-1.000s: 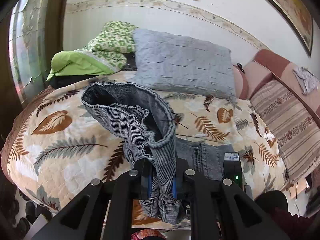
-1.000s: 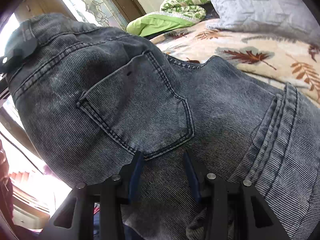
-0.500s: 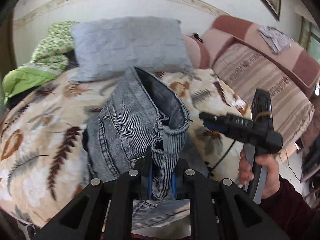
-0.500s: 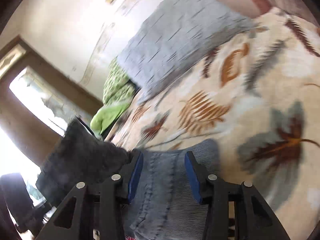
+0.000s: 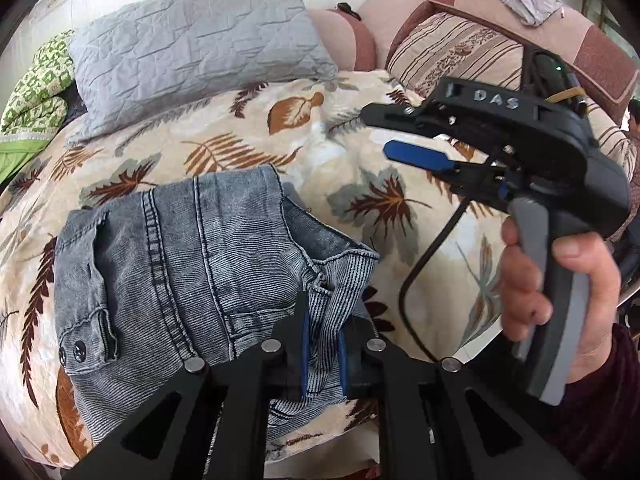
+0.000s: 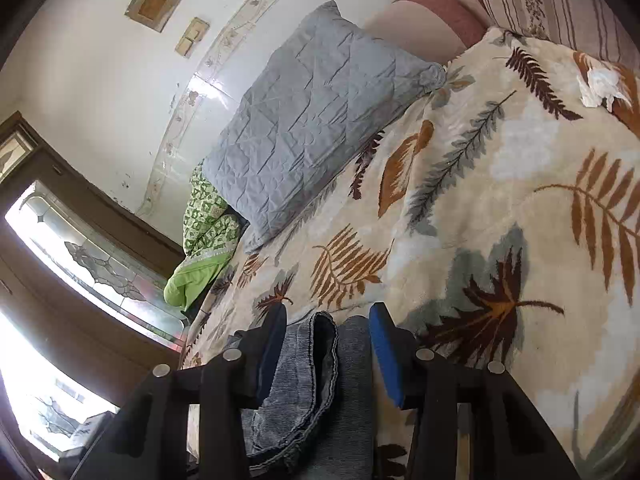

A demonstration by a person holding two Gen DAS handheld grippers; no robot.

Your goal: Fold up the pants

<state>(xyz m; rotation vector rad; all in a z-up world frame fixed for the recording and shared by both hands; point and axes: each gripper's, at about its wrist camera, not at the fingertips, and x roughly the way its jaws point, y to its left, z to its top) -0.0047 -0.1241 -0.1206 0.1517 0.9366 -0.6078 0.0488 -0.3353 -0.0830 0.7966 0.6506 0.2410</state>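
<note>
Grey denim pants (image 5: 180, 264) lie folded on the leaf-patterned bedspread (image 5: 304, 152), waistband button at the lower left. My left gripper (image 5: 322, 344) is shut on a ribbed hem of the pants at the near right edge of the pile. My right gripper (image 5: 384, 132) shows in the left wrist view, held in a hand above the bed to the right of the pants, fingers apart. In the right wrist view the right gripper (image 6: 328, 344) is open, with pants fabric (image 6: 320, 380) lying loose between the fingers, ungripped.
A grey quilted pillow (image 5: 192, 52) leans at the head of the bed, a green blanket (image 5: 32, 96) to its left. A striped pink sofa (image 5: 460, 44) stands to the right. A window (image 6: 60, 264) is on the left in the right wrist view.
The left gripper lowered the pants' end onto the pile, folding it flat. The right gripper let go of the pants a second ago and has lifted up to the right of the pile.
</note>
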